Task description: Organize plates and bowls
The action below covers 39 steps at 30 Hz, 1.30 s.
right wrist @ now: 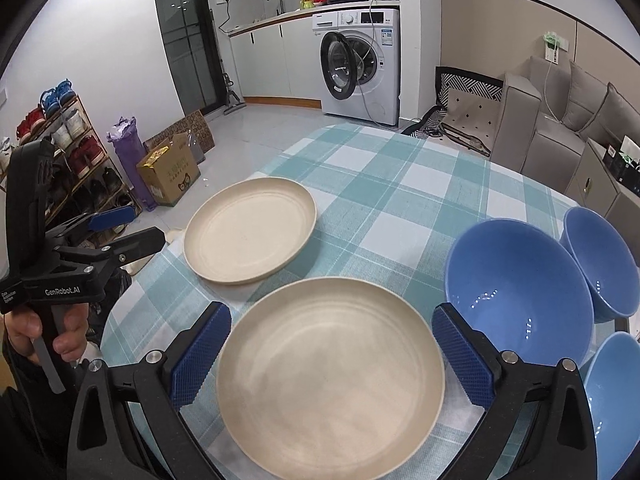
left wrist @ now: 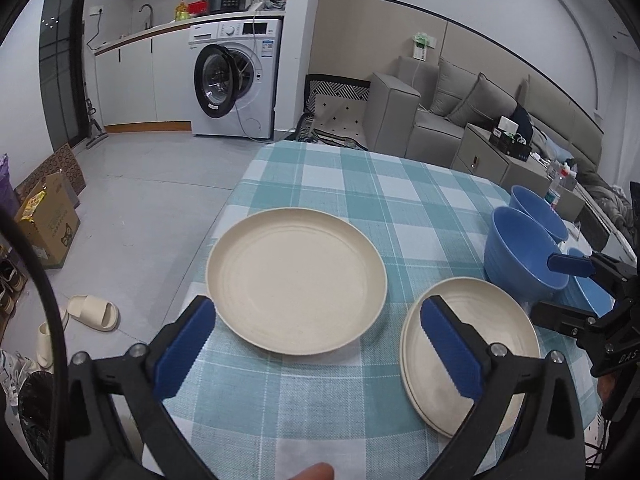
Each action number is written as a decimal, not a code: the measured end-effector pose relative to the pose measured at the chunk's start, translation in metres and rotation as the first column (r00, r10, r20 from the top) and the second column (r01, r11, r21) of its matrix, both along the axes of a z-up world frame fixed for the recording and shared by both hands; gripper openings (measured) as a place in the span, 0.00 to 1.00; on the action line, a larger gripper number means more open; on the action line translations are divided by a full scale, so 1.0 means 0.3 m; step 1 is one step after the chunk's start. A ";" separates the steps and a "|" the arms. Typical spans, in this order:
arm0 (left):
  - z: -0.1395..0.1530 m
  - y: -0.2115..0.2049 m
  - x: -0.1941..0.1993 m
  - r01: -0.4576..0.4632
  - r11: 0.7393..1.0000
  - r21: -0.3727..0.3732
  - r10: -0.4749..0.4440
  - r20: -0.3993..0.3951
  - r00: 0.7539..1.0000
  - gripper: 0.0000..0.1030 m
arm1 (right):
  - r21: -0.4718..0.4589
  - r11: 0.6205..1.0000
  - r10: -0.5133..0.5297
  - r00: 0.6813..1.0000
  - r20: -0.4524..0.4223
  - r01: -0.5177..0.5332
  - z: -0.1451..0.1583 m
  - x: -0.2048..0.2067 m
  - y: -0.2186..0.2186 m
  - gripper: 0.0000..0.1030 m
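My left gripper [left wrist: 316, 344] hung above the near edge of the tabletop [left wrist: 340, 184], its blue-padded fingers spread wide and grasping nothing. Between them and just ahead lay a single cream plate [left wrist: 296, 282], flat on the checked cloth. To its right sat a stack of cream plates [left wrist: 492, 360]; I counted two rims, though there may have been more, since the right finger covered part of the stack. Beyond the stack stood a blue bowl [left wrist: 520, 252], with a second blue bowl [left wrist: 536, 212] touching it behind, and a third bowl [left wrist: 592, 296] mostly hidden behind my other tool.

My right gripper [right wrist: 332, 364] was likewise released, fingers wide apart and straddling the near stack of plates [right wrist: 332, 372] from above without touching it, as far as I could see. The lone plate [right wrist: 250, 230] lay farther off to the left, apart from the stack. On the right, the large blue bowl [right wrist: 516, 284] stood just beside the stack, the second bowl [right wrist: 600, 256] against it, and the third bowl [right wrist: 616, 396] at the near right edge.

From the right wrist view, the left gripper [right wrist: 132, 226] appeared at the far left, held in a hand [right wrist: 44, 332] beyond the tabletop's edge.
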<state>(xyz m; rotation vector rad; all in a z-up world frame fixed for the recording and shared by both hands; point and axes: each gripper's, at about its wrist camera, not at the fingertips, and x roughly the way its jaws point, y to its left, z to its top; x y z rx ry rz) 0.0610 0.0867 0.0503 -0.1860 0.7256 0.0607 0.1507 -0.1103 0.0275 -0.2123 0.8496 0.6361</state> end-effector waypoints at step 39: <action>-0.051 0.154 0.091 -0.151 0.988 0.029 0.152 -0.046 0.987 1.00 | -0.039 0.997 0.064 0.998 -0.016 -0.064 -0.016 0.149 0.328 0.99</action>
